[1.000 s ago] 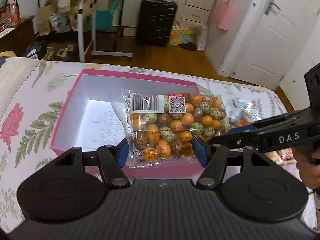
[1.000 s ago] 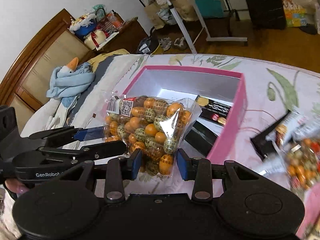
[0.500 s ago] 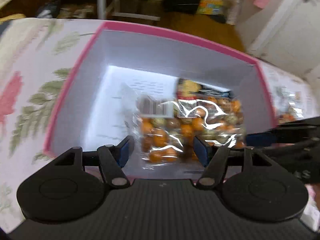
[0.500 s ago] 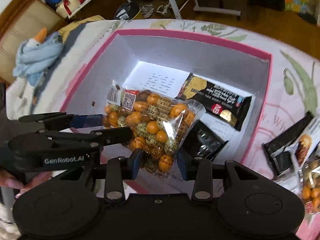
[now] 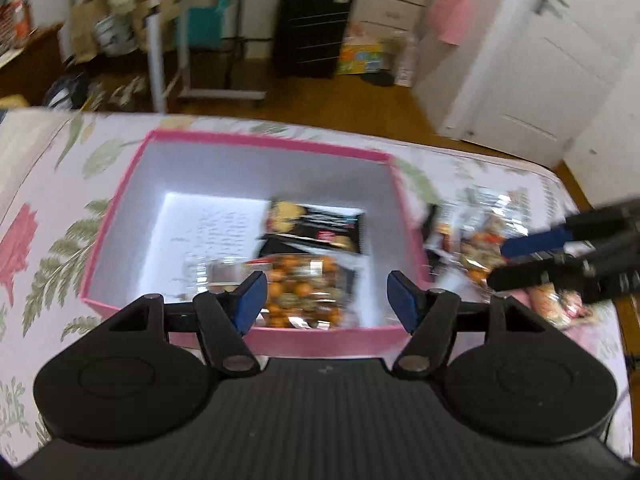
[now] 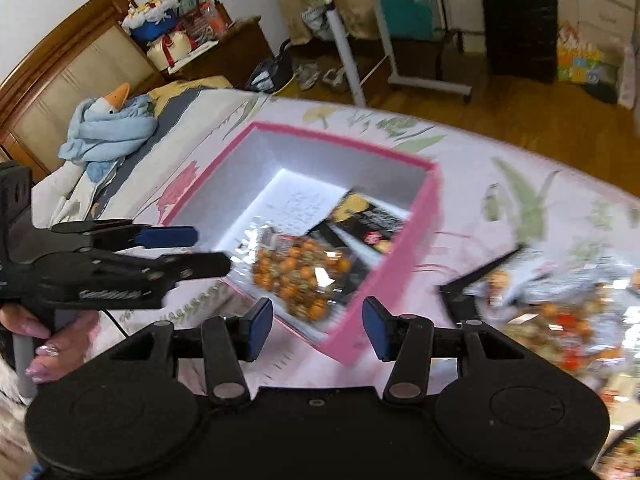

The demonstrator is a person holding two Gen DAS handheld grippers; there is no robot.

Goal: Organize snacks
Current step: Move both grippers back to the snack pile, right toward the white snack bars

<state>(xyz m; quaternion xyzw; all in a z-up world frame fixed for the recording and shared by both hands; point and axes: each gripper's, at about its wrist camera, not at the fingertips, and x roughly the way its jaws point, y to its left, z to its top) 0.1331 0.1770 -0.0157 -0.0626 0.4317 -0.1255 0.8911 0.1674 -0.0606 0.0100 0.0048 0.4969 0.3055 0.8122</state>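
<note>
Floral bedding (image 5: 48,216) covers the bed that carries a pink box (image 5: 256,148), with a wooden floor, a black suitcase (image 5: 312,28) and a white door (image 5: 540,60) behind it. Seen from the left wrist, the left hand-held gripper (image 5: 327,300) hovers over the box's near wall, its blue-padded jaws spread apart and empty. Inside the box, a clear bag of orange candies (image 5: 302,292) lies against the near wall, partly on top of a black snack packet (image 5: 320,224), beside a printed paper sheet (image 5: 216,232) on the box floor. More snack packets (image 5: 472,236) lie in a blurred pile on the bedding to the right of the box. The right hand-held gripper (image 5: 496,264) reaches in from the right edge, above that pile, jaws parted.

From the right wrist, the right hand-held gripper (image 6: 318,320) is released too, holding nothing, above the near corner of the box (image 6: 400,280). The bag of orange candies (image 6: 300,272) rests inside, overlapping the black snack packet (image 6: 372,224). The left hand-held gripper (image 6: 212,248) enters from the left, its tips apart at the box's left rim, the person's hand (image 6: 40,340) on its grip. Loose packets (image 6: 560,304) blur on the bedding at right. A blue plush goose (image 6: 108,128) sits by the wooden headboard (image 6: 60,72).
</note>
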